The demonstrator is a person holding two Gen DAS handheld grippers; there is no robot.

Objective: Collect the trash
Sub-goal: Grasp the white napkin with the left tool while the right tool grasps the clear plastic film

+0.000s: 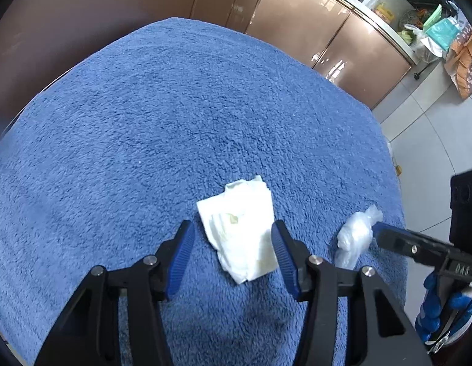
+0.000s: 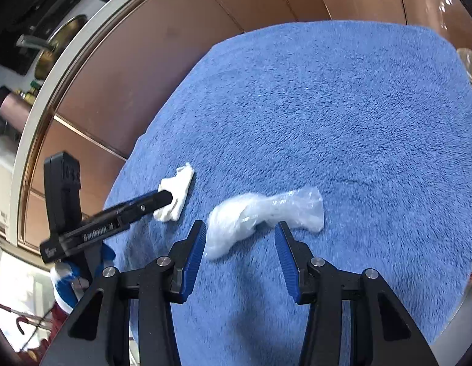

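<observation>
A folded white tissue [image 1: 245,231] with a faint yellowish stain lies on the blue towel [image 1: 144,116]. My left gripper [image 1: 233,228] is open and straddles it: the right pad sits at the tissue's edge and the left pad stands clear. To the tissue's right lies a crumpled clear plastic wrap [image 1: 355,238]. In the right wrist view the same wrap [image 2: 266,213] lies just ahead of and partly between the fingertips of my right gripper [image 2: 240,227], which is open. The left gripper's finger [image 2: 144,206] reaches over the tissue [image 2: 178,192].
Copper-coloured cabinet doors [image 1: 312,24] stand behind the towel, under a cluttered counter [image 1: 425,27]. Grey floor tiles [image 1: 434,128] lie beyond the towel's right edge. A hand in a blue glove [image 1: 434,311] holds the right gripper. A pale basket rim [image 2: 469,67] shows at far right.
</observation>
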